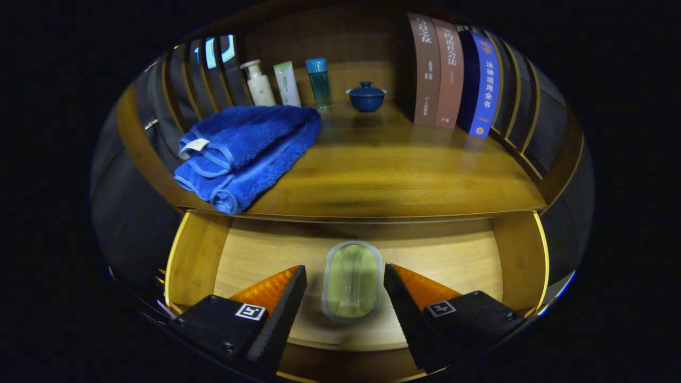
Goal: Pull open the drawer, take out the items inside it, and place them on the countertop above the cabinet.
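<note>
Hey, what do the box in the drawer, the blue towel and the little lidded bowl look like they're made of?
The box, lying between the open jaws of the gripper, looks like clear glossy plastic: its pale green inside shows through. The towel looks like soft terry cloth, with fuzzy pile and stitched hems. The lidded bowl is probably glazed ceramic, smooth with a faint sheen.

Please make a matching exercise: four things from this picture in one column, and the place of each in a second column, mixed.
Things:
1. folded blue terry towel
2. clear oval plastic box with green contents
3. dark blue lidded ceramic bowl
4. row of upright books

Places:
A. at the back of the countertop, beside the books
B. in the open drawer, between the open fingers
C. at the countertop's front edge
D. on the countertop, beside the slatted side wall

Pairs: 1-C, 2-B, 3-A, 4-D
</note>
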### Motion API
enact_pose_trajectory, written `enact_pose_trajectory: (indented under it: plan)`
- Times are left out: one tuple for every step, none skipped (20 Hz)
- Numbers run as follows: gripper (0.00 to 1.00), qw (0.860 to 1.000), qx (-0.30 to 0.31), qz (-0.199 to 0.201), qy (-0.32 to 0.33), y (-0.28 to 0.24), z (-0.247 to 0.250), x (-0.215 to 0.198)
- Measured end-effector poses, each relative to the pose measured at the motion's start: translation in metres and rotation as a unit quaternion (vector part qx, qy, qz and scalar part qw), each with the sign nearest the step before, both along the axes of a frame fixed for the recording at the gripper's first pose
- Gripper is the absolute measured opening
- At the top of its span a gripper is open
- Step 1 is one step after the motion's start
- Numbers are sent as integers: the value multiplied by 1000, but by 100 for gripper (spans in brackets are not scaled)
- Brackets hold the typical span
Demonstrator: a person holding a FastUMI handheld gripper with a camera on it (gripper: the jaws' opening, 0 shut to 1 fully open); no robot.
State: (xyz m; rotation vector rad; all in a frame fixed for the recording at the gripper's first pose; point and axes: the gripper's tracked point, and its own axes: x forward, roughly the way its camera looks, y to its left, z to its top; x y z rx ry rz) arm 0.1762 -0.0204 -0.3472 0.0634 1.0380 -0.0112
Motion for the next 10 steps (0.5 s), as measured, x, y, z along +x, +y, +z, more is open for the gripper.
enact_pose_trajectory:
  plan:
    - [93, 1000, -2, 0, 15, -1, -8, 1]
    - [93, 1000, -2, 1, 26, 0, -14, 0]
    - [86, 999, -7, 1, 35, -1, -19, 0]
    - [84, 999, -8, 3, 42, -1, -22, -1]
    - [76, 999, -10, 3, 50, -2, -24, -2]
    - [69, 998, -15, 4, 53, -2, -27, -1]
    - [62, 998, -19, 6, 62, -4, -30, -2]
    - [55, 998, -19, 8, 68, -4, -31, -4]
    - [45, 997, -21, 5, 72, -4, -33, -5]
    - [35, 997, -20, 7, 72, -3, -33, -4]
